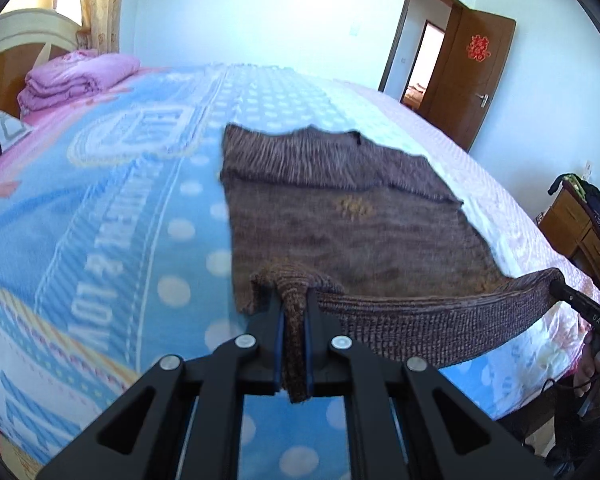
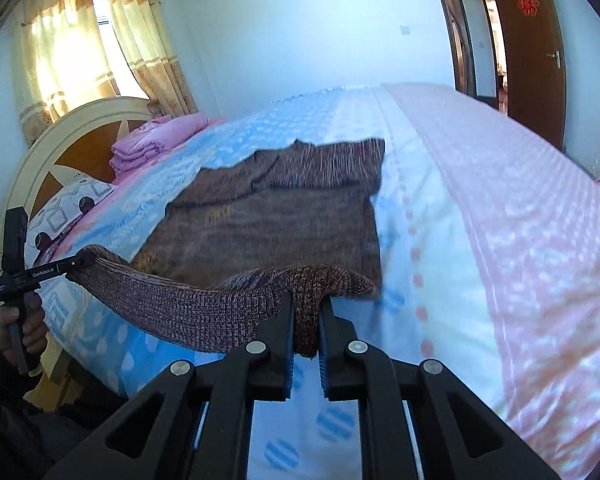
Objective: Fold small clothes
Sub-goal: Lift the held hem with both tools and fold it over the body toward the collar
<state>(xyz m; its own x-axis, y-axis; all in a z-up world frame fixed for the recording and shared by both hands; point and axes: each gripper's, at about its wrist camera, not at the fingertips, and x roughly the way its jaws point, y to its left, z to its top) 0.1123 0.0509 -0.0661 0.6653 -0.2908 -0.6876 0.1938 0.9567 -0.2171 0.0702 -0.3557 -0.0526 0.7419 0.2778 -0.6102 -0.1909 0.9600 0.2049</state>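
My left gripper (image 1: 294, 308) and right gripper (image 2: 306, 312) each clamped a near hem corner of the brown sweater (image 1: 340, 216), lifted off the bed (image 1: 100, 200), apparently to fold toward twelve o'clock.

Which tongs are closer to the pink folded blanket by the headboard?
Left. The left tongs hold the sweater's hem on the side toward the pink blanket; the right tongs grip the far corner.

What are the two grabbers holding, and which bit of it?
Both hold the brown knitted sweater by its near ribbed hem: the left gripper pinches one corner, the right gripper the other, hem stretched between them.
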